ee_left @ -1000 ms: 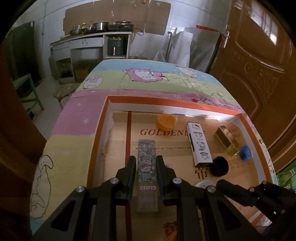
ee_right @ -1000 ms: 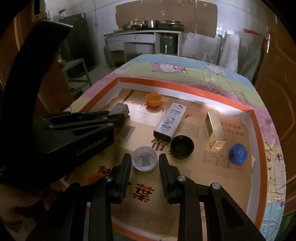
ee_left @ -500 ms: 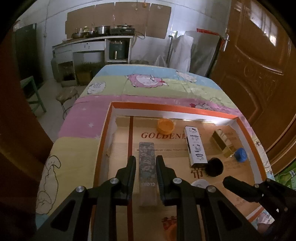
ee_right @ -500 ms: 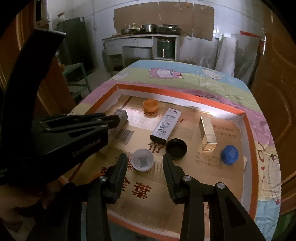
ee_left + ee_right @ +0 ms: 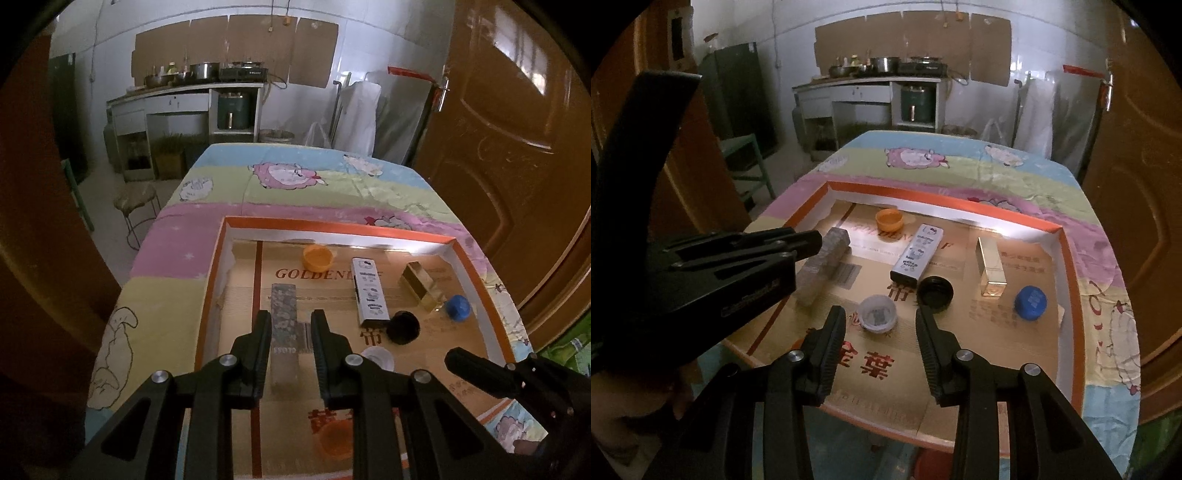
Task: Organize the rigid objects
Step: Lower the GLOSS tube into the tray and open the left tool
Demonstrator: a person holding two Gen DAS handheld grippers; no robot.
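My left gripper [image 5: 291,314] is shut on a long grey floral box [image 5: 283,314], which hangs tilted above the left side of the orange-rimmed cardboard tray [image 5: 332,226]. In the right wrist view the same floral box [image 5: 823,266] sticks out past the left gripper's tip. My right gripper [image 5: 880,312] is open above a white cap [image 5: 877,315] that lies on the tray floor, with nothing pressed between its pads. Lying loose in the tray are an orange cap [image 5: 889,218], a white cartoon box [image 5: 916,254], a black cap [image 5: 936,290], a gold box [image 5: 990,267] and a blue cap [image 5: 1030,302].
The tray rests on a table covered with a pastel cartoon sheet [image 5: 314,184]. A brown door [image 5: 517,147] stands at the right and a stool [image 5: 135,194] on the floor at the left. A counter with pots [image 5: 886,70] lines the far wall. An orange round thing [image 5: 334,439] shows near the tray's front.
Both grippers have risen and drawn back from the tray. The floral box has gone up with the left gripper. The right gripper's jaws have widened around the white cap, which stays on the tray.
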